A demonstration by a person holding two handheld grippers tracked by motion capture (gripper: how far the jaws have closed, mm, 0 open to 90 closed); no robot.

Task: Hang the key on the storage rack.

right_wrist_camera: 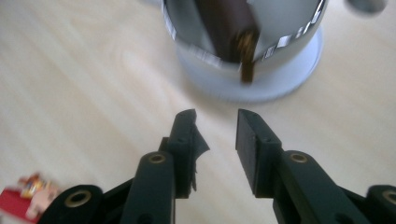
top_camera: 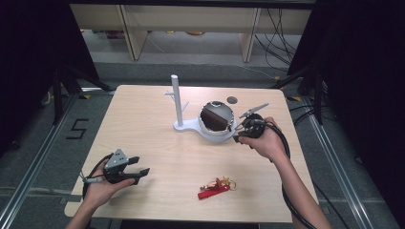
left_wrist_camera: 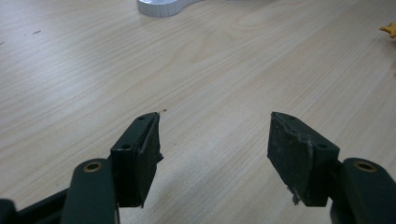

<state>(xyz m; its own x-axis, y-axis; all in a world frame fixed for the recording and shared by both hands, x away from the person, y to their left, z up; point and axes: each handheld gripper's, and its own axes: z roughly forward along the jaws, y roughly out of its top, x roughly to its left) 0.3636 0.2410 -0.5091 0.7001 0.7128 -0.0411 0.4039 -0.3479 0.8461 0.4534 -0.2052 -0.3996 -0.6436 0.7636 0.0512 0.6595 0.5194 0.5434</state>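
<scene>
Beside right claw (right_wrist_camera: 215, 133), bowl (top_camera: 217, 133) holding brown wallet (top_camera: 216, 118)

High view overhead, far; 2 gripper views close, sharing white stand (top_camera: 191, 126).

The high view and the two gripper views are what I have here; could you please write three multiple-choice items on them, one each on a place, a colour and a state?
1. Where does the keychain lie on the table?
A. near the person's edge
B. beside the white post
C. inside the bowl

2. What colour is the stand with the upright post?
A. black
B. white
C. red

3. How do the jaws of the left gripper stand?
A. shut on the keychain
C. shut on nothing
B. wide apart, holding nothing

Answers: 1 A, it lies on bare wood near the front edge, between the two hands. 2 B, post and base show white in the high view. 3 B, the left gripper view shows bare table between the pads.
</scene>
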